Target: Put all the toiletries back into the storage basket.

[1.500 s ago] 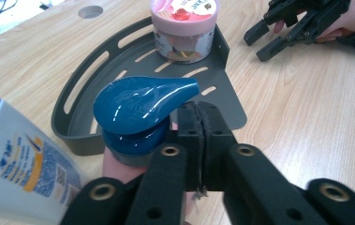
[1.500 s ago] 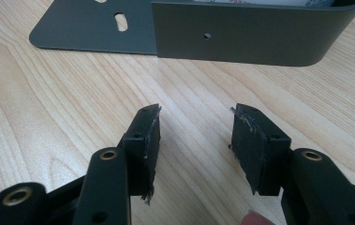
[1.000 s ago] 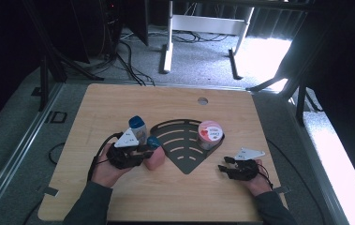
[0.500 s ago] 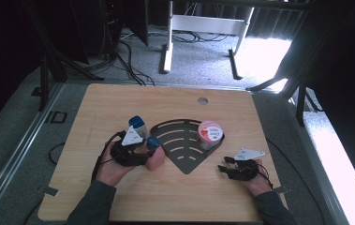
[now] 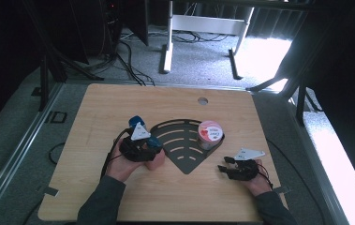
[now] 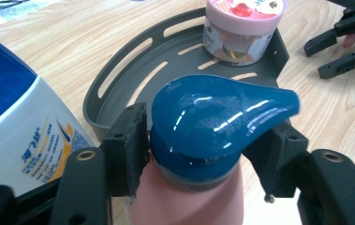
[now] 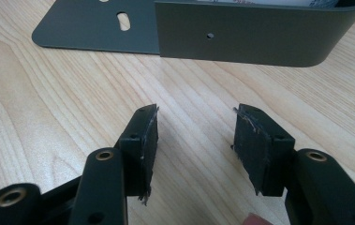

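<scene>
left gripper [image 6: 203, 154] jaws, just opened, straddle the pink pump bottle [image 6: 189, 197]; right gripper [image 7: 196, 140] stands released, empty, near the corner rack [image 7: 259, 33].

white bottle [image 6: 20, 136] bears small orange chinese characters, too small to read.

I'm working over a light wooden table [image 5: 119, 103] with rounded corners and a small round hole [image 5: 203, 101] near its far edge. A dark grey fan-shaped slotted tray [image 5: 184, 140] lies flat at the middle. Just left of the tray a pink bottle with a blue cap [image 6: 212, 126] stands on the wood, and a white bottle with a blue top [image 6: 20, 122] stands beside it, farther left. Bare wood runs along the near right side.
</scene>
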{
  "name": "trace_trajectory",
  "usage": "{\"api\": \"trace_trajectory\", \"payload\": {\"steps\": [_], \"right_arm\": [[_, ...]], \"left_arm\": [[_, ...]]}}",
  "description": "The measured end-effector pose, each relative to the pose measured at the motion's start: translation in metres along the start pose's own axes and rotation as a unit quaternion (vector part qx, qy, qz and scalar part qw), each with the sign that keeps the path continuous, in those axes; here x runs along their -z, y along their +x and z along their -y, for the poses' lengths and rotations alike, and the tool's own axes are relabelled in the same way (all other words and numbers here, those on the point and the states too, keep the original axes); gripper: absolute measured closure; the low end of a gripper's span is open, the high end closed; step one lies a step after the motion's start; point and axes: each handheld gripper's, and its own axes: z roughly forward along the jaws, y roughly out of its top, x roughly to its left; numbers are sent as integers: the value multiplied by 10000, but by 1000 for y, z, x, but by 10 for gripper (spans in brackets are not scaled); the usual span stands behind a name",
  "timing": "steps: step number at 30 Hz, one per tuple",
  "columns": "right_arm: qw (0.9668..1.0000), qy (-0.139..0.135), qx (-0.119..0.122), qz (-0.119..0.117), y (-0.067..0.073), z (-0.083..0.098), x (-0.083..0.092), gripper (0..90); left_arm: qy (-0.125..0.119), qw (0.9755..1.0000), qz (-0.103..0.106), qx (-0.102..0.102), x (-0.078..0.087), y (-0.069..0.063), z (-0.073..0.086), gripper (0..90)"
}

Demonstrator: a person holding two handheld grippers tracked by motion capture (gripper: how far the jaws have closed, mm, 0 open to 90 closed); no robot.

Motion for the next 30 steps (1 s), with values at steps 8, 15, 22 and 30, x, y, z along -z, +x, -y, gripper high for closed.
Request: {"api": "trace_trajectory", "payload": {"steps": [8,15,22,30], "right_arm": [[10000,4,2,-2,0,0,0,493],[10000,4,3,-2,0,0,0,493],[10000,2,5,-4,0,0,0,493],[10000,0,-5,-12,0,0,0,493]], "left_arm": [[-108,9998,146,112,-2,5,-1,500],[-119,9996,231,133,-3,7,-1,511],[-129,9997,167,140,-4,6,-1,495],[-118,9998,132,39,-4,4,-2,523]]}}
